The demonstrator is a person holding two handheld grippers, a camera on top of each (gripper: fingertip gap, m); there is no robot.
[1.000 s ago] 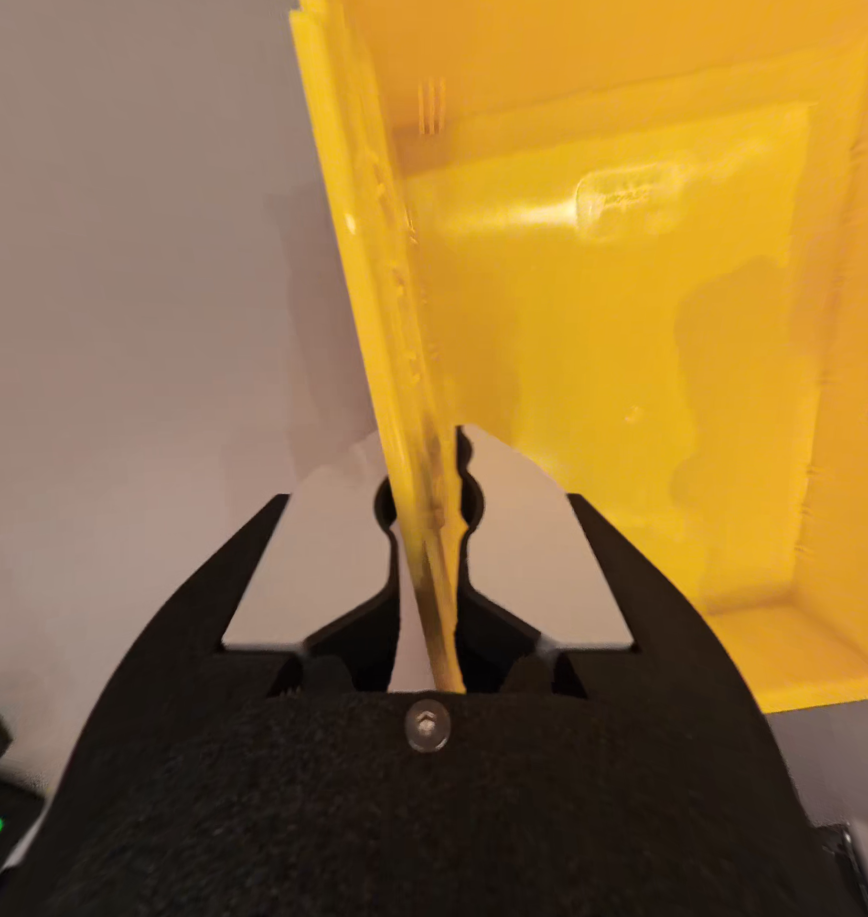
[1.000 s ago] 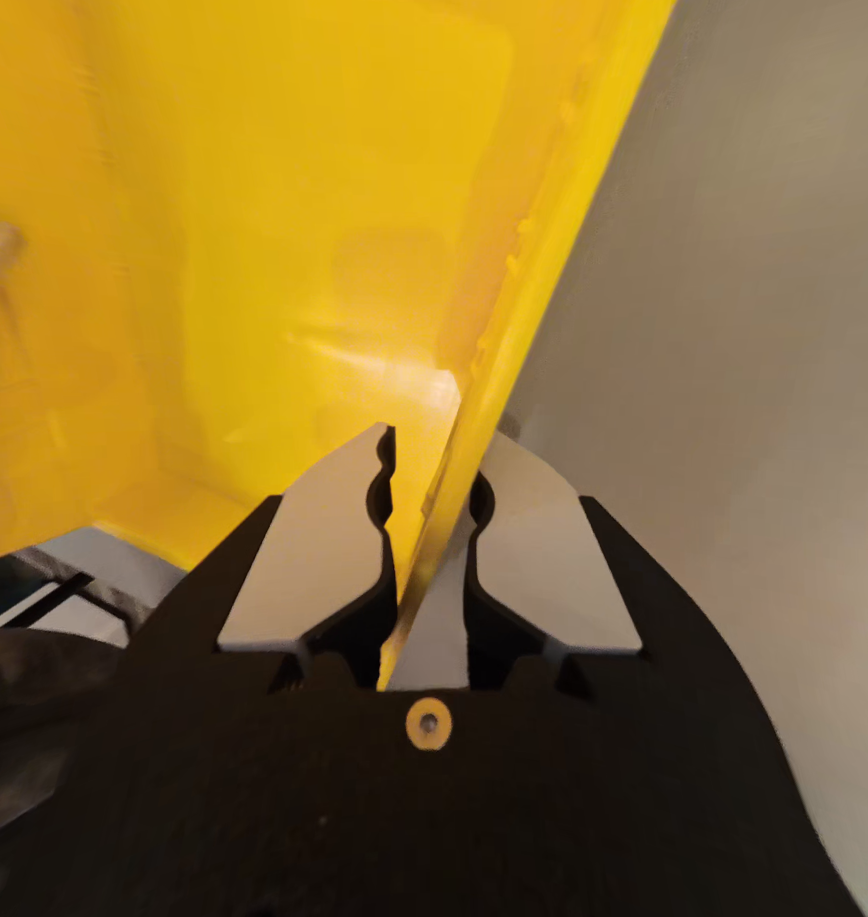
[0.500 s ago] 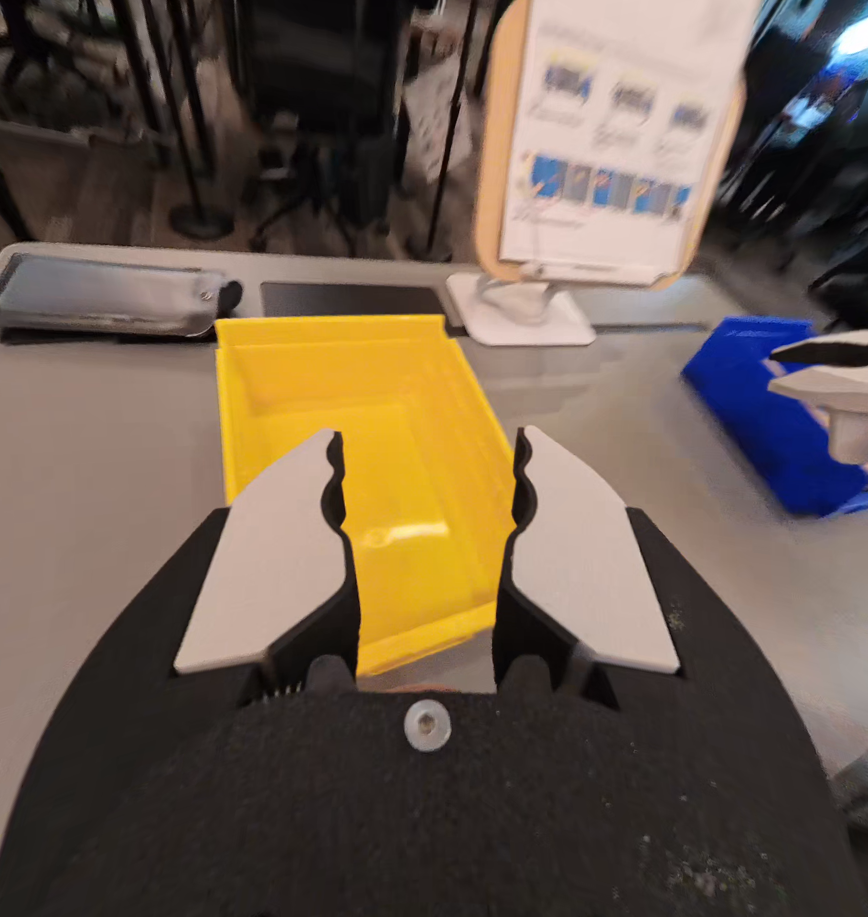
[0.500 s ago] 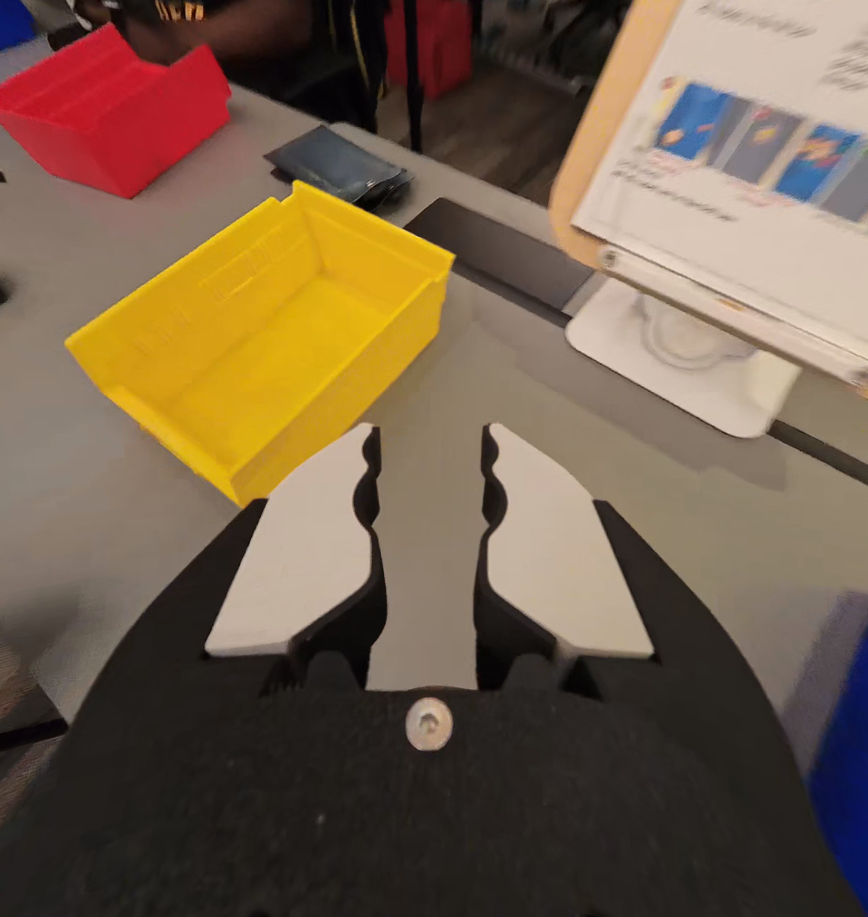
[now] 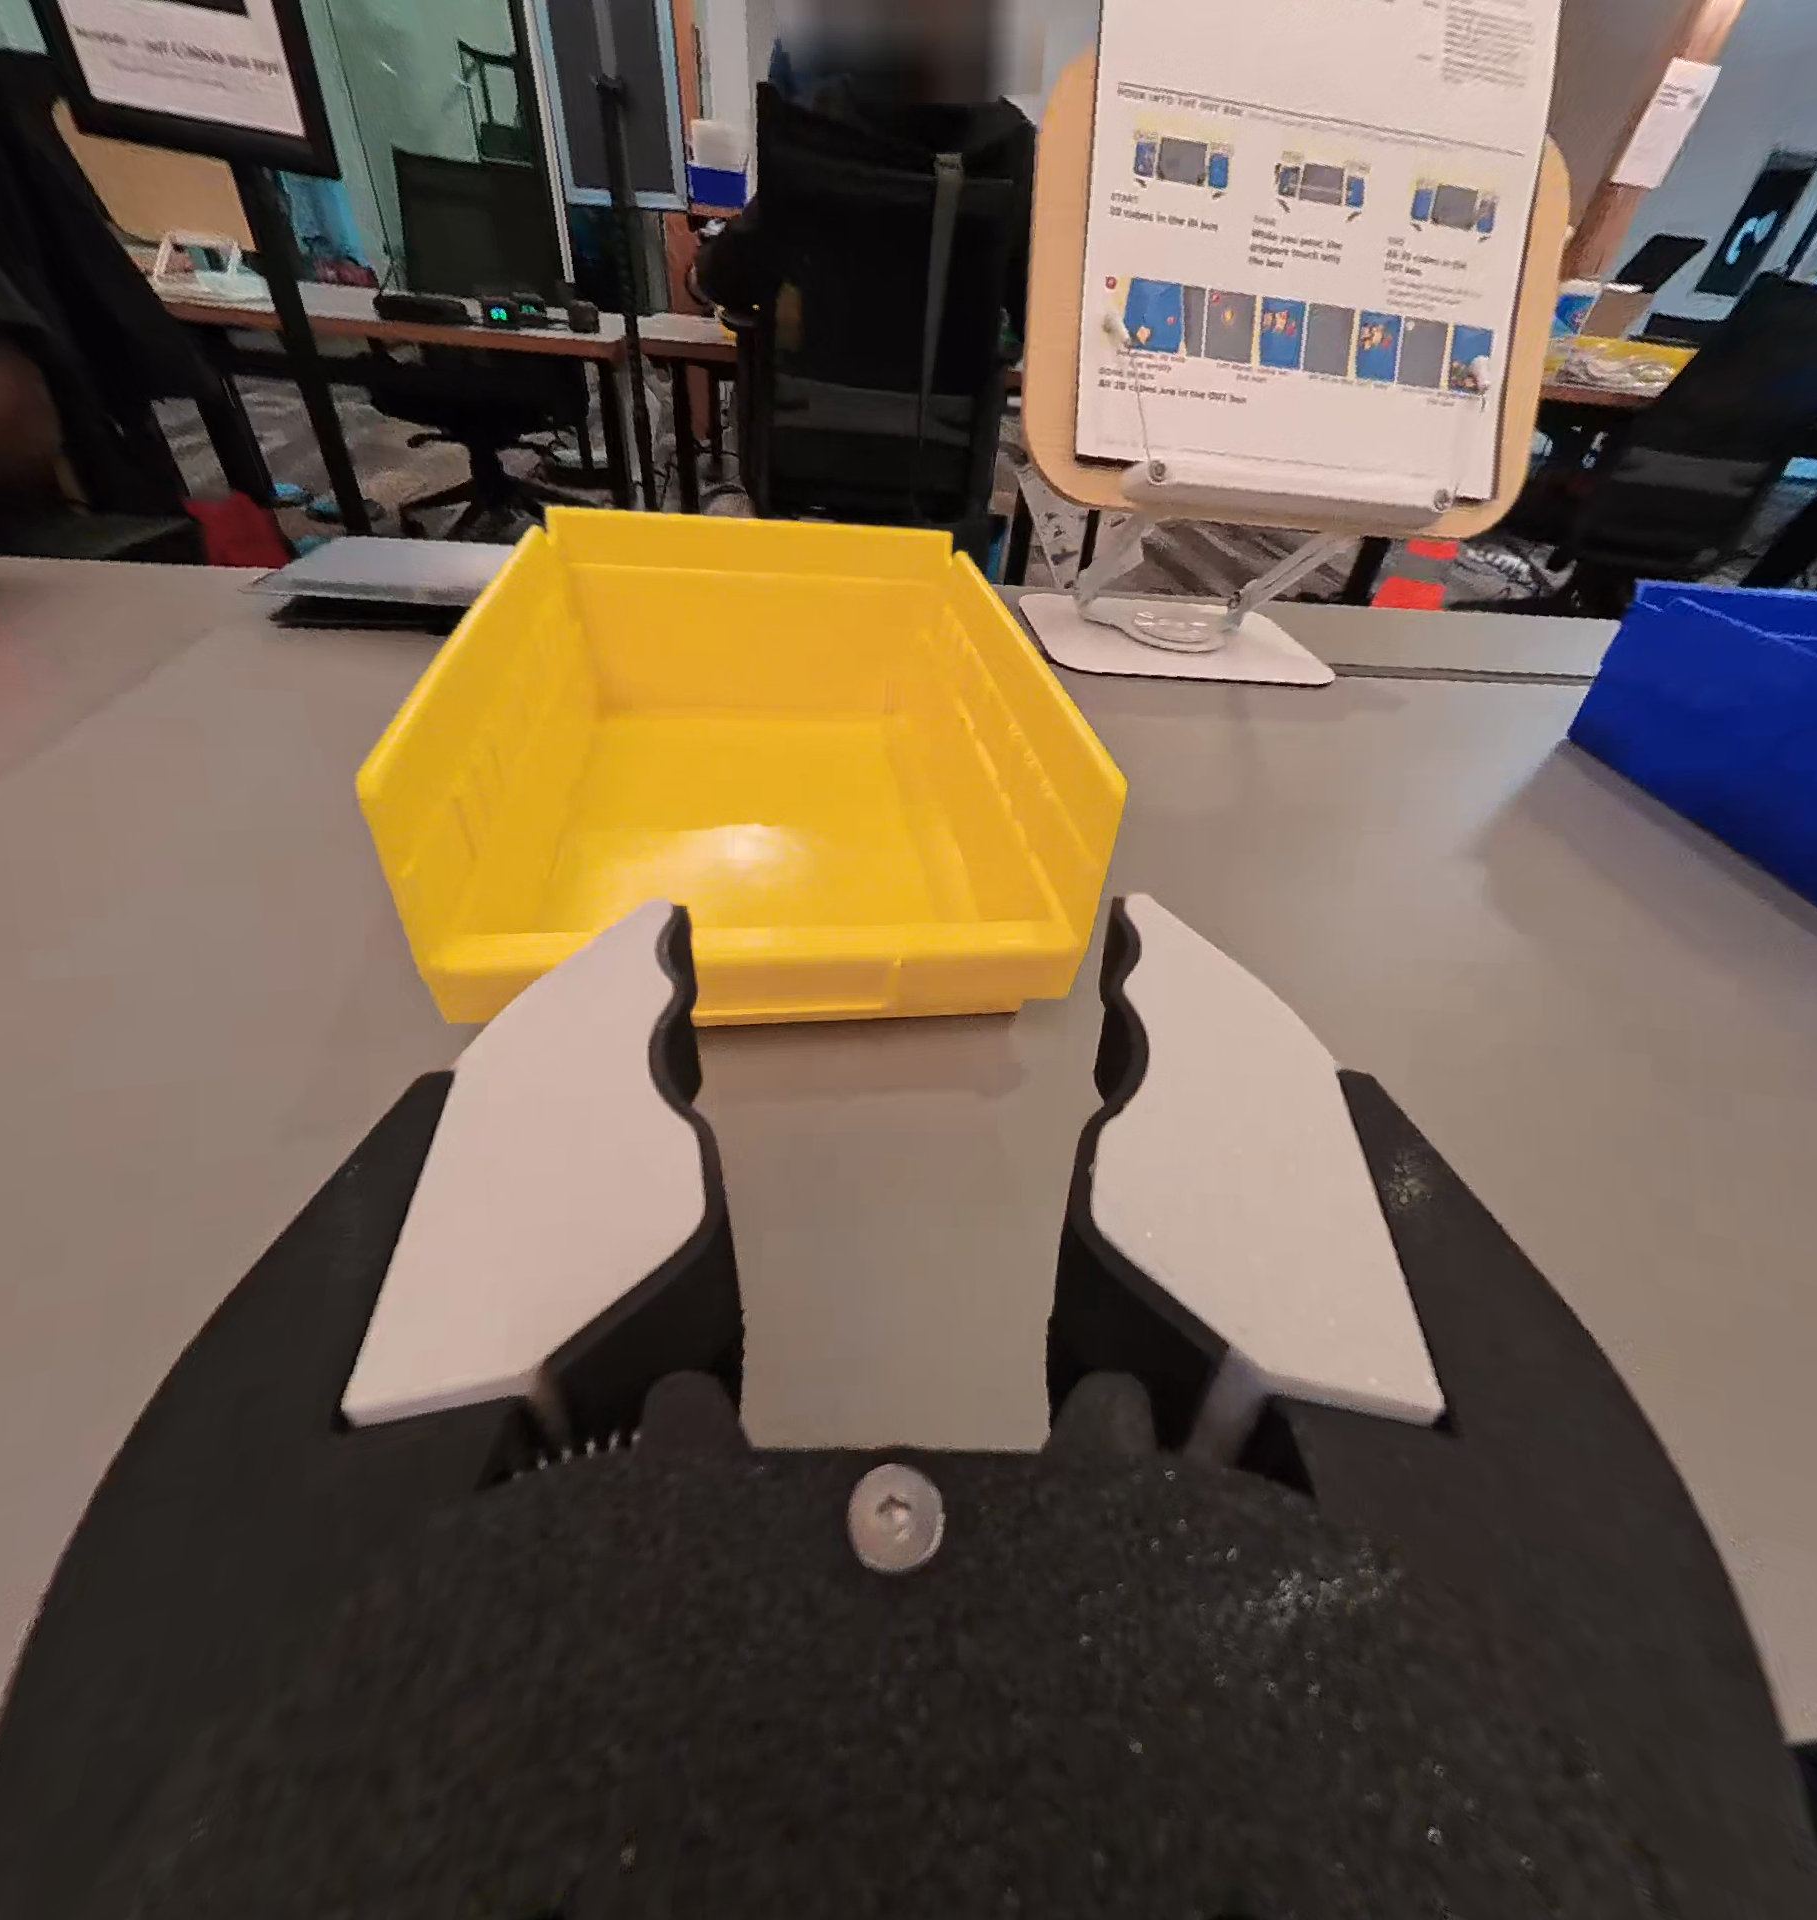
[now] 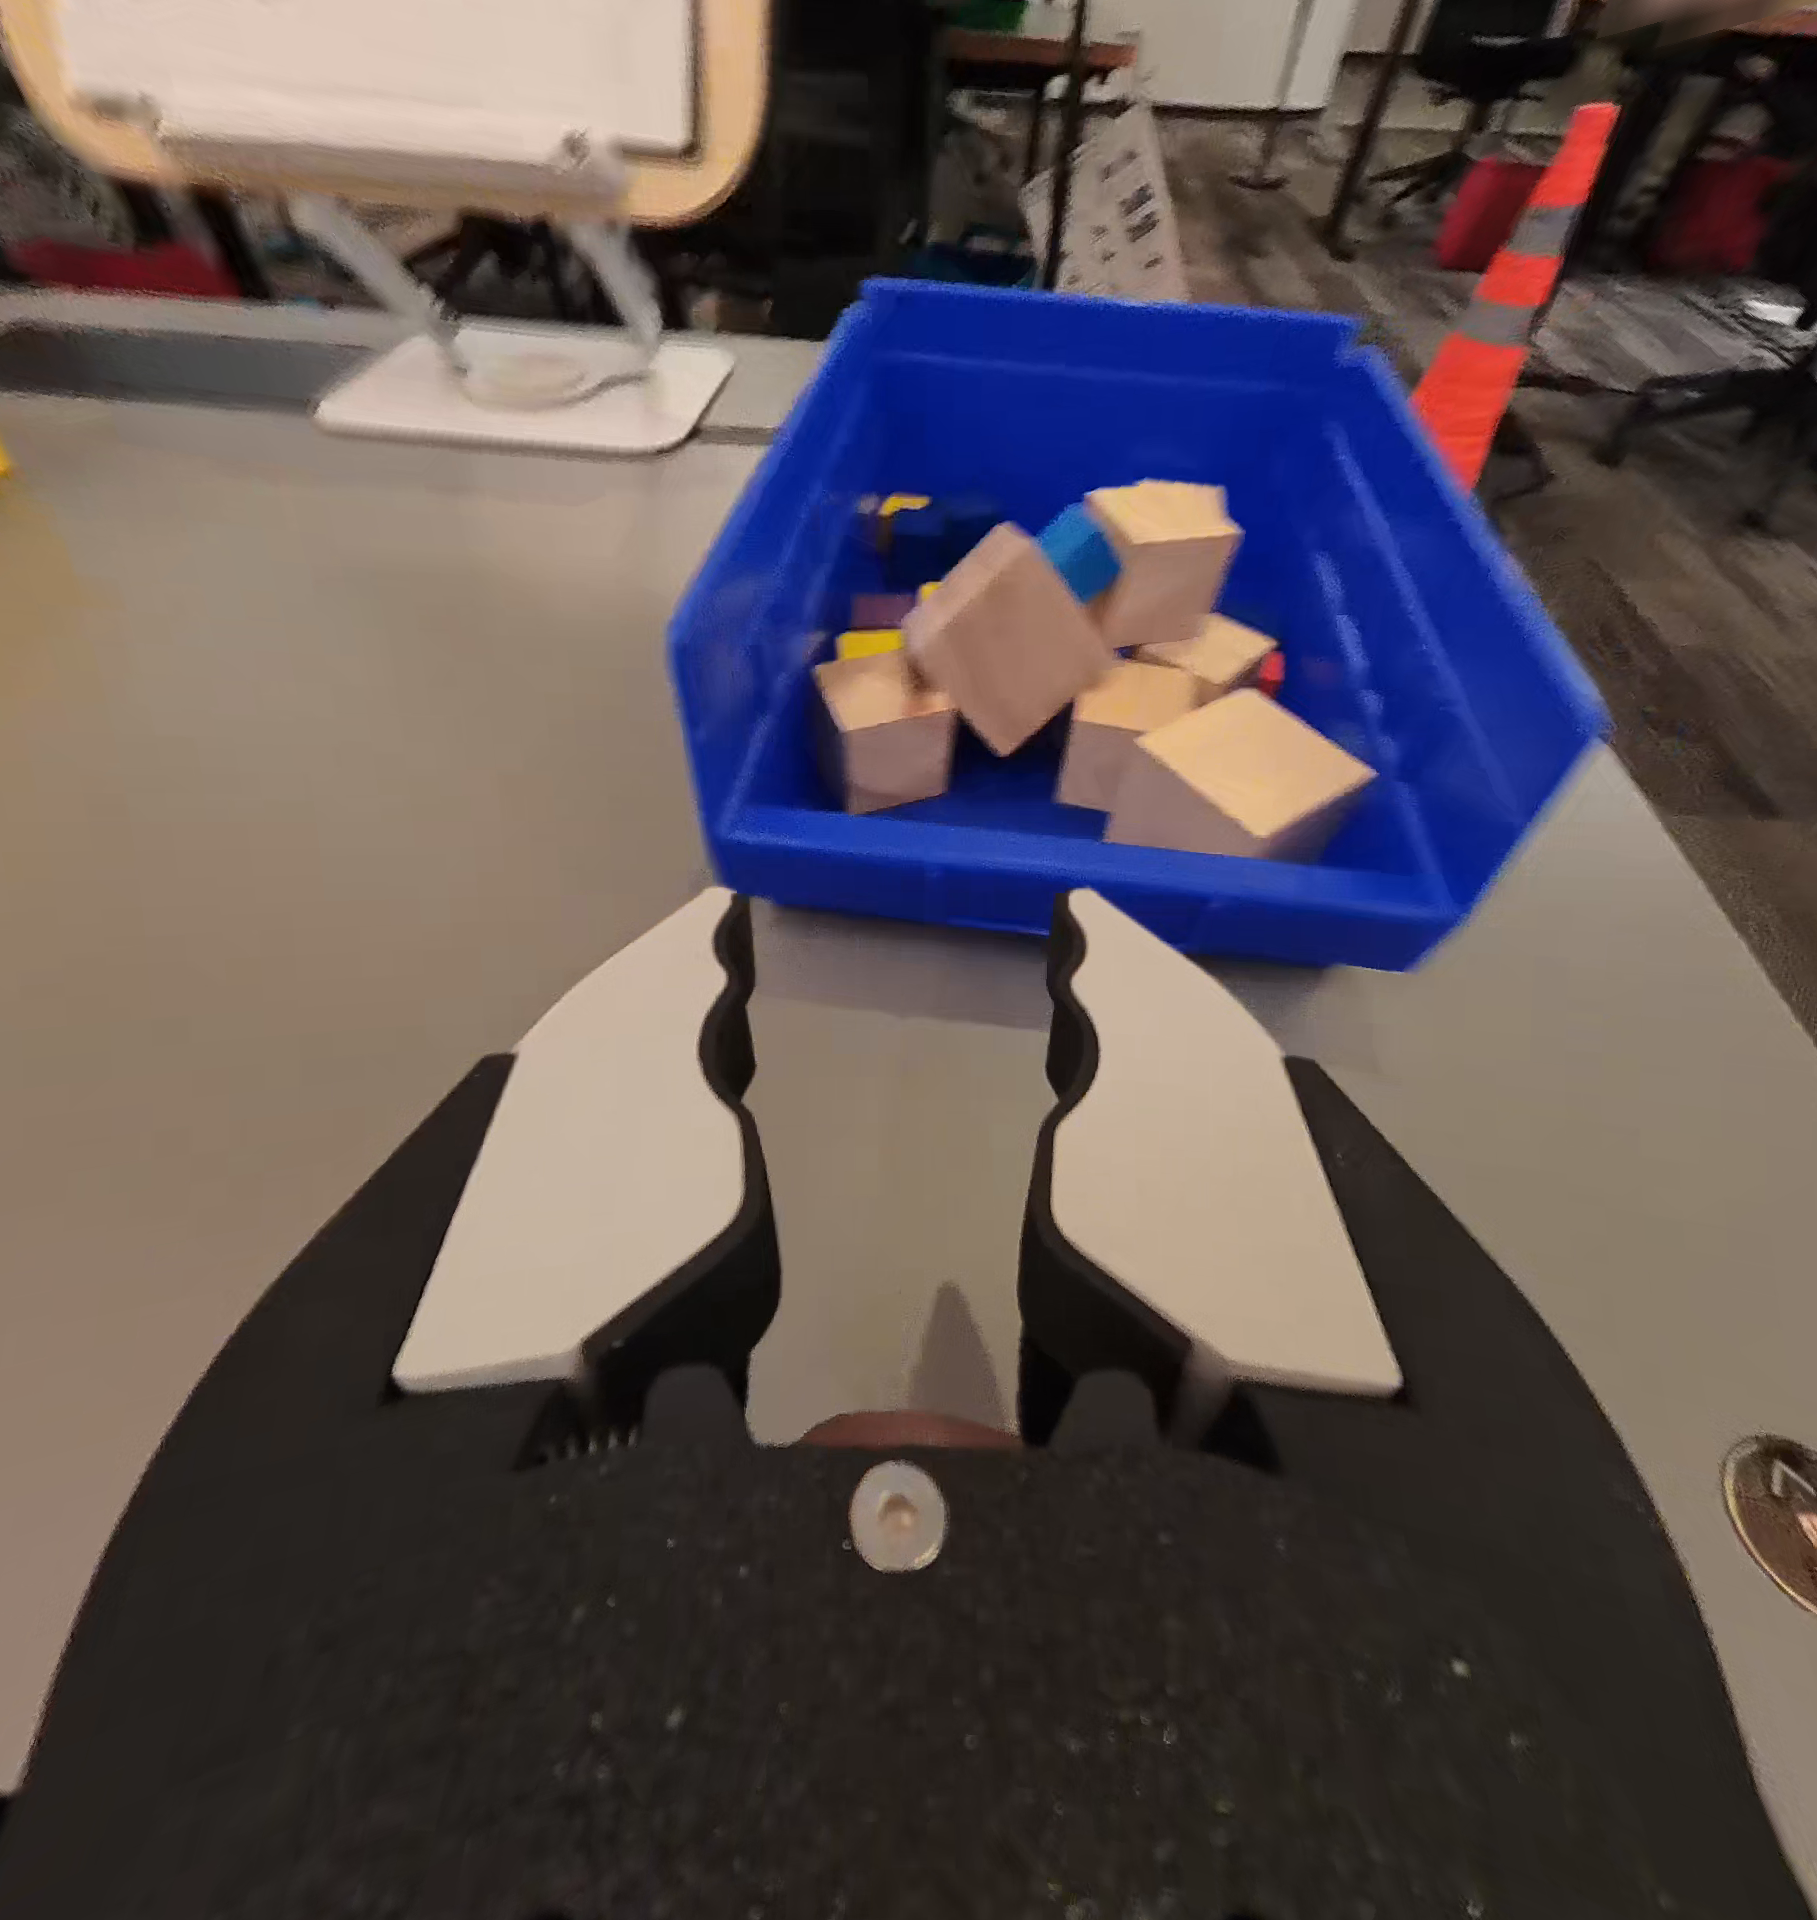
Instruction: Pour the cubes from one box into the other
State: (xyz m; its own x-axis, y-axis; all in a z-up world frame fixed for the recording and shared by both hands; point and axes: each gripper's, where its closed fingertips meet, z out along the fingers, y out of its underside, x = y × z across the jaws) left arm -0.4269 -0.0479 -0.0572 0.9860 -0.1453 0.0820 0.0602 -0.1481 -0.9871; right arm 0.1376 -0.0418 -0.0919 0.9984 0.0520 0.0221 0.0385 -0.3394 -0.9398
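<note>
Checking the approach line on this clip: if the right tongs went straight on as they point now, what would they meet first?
Probably the low front wall of the blue box just ahead of the open right tongs, before the cubes inside; how far off is unclear.

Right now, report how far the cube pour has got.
Done, it seems: the yellow box sits upright and empty on the table, and the cubes lie heaped in the blue box. In hand: nothing; left gripper and right gripper are open. Left: apparently nothing.
</note>
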